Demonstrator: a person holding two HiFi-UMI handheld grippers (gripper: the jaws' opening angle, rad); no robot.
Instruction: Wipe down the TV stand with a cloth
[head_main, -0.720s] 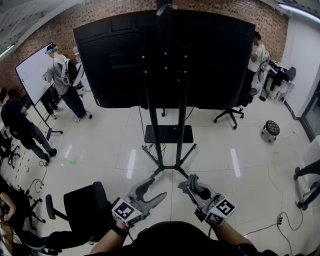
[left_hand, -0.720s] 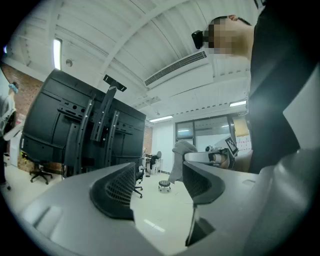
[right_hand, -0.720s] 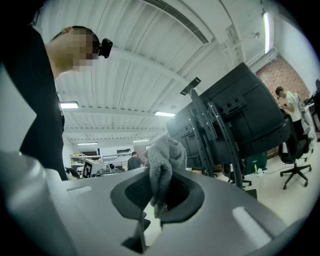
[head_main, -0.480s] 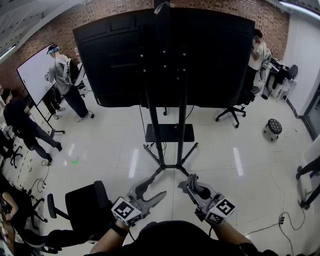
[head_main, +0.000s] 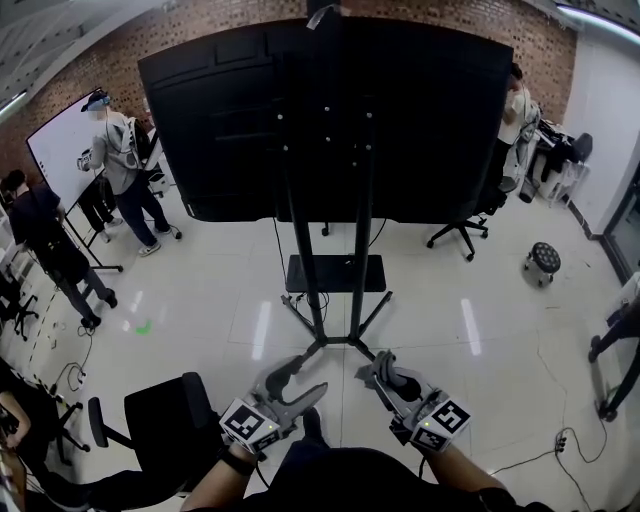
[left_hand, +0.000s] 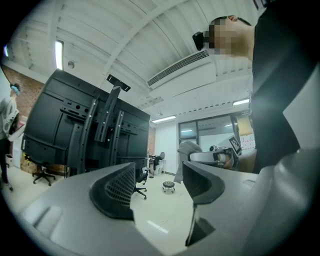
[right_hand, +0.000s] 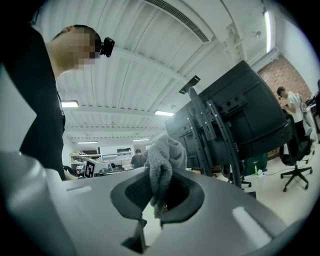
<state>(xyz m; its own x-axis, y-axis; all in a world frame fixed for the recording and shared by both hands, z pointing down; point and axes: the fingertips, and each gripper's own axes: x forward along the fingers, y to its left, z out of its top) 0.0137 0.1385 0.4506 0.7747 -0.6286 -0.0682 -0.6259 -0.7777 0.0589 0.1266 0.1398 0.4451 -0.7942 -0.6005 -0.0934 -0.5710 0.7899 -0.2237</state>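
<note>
The left tongs, at the lower middle of the head view, stand apart with only floor showing between them. Just to their right, the right tongs are clamped on a grey cloth, which bunches up above the jaws in the right gripper view. Both point toward the TV stand at the centre of the frame, its two black posts rising from the white floor behind a large black screen. A black office chair sits at the lower left.
</note>
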